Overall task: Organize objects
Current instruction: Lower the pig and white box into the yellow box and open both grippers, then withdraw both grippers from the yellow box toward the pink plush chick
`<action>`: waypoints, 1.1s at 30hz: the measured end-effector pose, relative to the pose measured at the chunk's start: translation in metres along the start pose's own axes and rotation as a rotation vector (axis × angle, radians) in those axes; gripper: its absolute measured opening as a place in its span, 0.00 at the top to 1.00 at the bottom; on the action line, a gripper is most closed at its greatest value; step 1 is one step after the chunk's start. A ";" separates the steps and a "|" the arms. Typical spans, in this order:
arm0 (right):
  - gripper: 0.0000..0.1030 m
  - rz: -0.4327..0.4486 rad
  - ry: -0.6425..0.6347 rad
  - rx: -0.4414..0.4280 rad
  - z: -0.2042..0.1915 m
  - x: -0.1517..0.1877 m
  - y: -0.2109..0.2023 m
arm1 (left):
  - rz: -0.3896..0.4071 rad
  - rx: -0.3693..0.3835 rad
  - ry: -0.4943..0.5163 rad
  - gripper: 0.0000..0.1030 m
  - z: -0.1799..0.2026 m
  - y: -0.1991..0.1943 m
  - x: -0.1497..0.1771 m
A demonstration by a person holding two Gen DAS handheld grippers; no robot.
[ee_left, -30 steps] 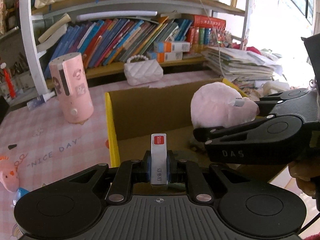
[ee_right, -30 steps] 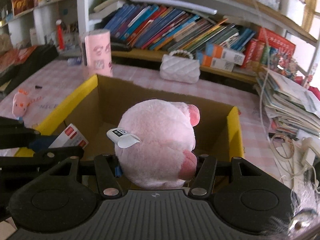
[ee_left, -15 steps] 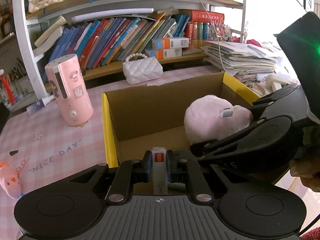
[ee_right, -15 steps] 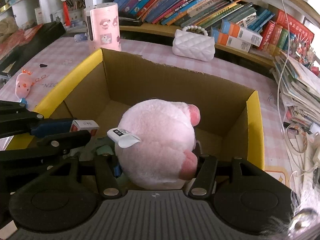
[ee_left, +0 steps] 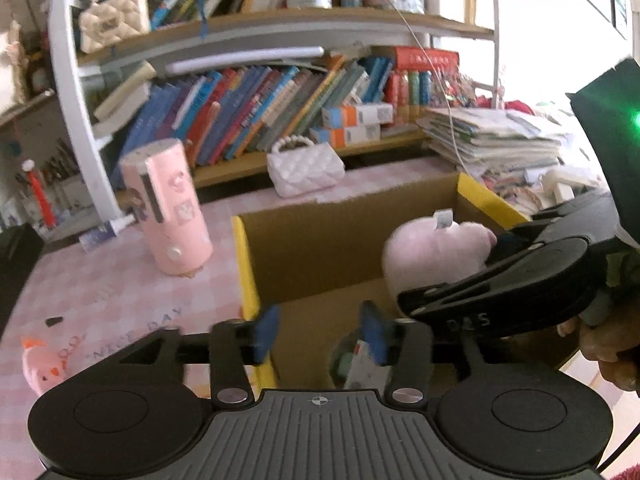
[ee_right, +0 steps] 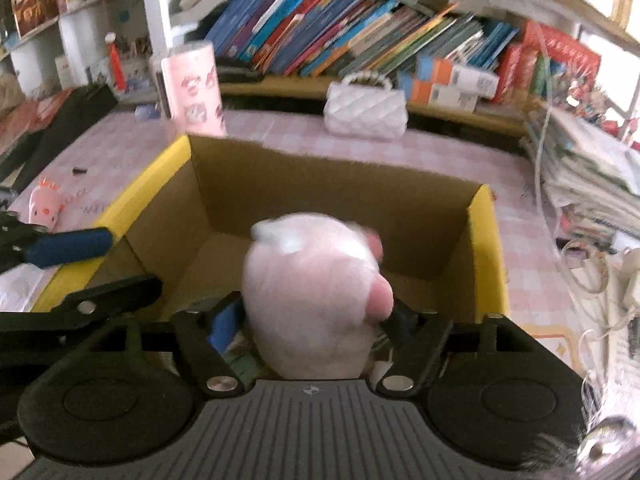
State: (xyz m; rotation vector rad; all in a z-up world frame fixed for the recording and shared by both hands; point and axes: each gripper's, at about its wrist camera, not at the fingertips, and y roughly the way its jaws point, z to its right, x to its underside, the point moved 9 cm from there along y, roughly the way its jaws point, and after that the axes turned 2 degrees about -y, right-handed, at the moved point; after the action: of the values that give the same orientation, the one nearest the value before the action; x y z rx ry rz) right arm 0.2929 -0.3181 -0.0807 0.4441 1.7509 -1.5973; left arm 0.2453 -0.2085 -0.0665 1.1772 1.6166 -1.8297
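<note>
- I am hovering both claws over the open cardboard box (ee_right: 336, 184) on the pink checked desk (ee_left: 120, 292); its yellow-edged rim runs just beside my left claw (ee_left: 320, 330), so drifting sideways could knock it.
- My right claw (ee_right: 308, 320) has just been opening; the pink plush toy (ee_right: 312, 296) sits blurred between its spread pads, apparently released and dropping into the box.
- My left claw has just been opening too, empty between its pads; the small white carton (ee_left: 366, 368) lies below it in the box.
- The two claws are crowding each other; pulling straight up looks clearest.
</note>
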 end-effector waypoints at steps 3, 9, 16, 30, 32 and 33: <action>0.26 0.043 0.018 0.008 0.002 -0.002 -0.010 | 0.033 0.003 -0.011 0.32 0.000 -0.012 -0.004; 0.26 0.130 0.091 0.032 0.007 -0.006 -0.035 | 0.105 0.008 -0.004 0.27 0.005 -0.039 -0.010; 0.26 0.209 0.151 0.094 0.012 -0.004 -0.070 | 0.137 0.025 -0.028 0.25 0.002 -0.060 -0.007; 0.26 0.217 0.293 0.262 0.006 0.050 -0.120 | 0.136 0.066 -0.052 0.24 -0.021 -0.095 0.023; 0.26 0.208 0.314 0.278 0.000 0.060 -0.125 | 0.129 0.075 -0.055 0.23 -0.025 -0.100 0.029; 0.26 0.199 0.321 0.284 -0.004 0.065 -0.126 | 0.123 0.080 -0.056 0.23 -0.027 -0.103 0.033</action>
State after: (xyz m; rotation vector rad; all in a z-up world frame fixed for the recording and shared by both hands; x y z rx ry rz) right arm 0.1621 -0.3499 -0.0354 1.0281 1.6449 -1.7047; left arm 0.1551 -0.1518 -0.0318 1.2201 1.4205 -1.8466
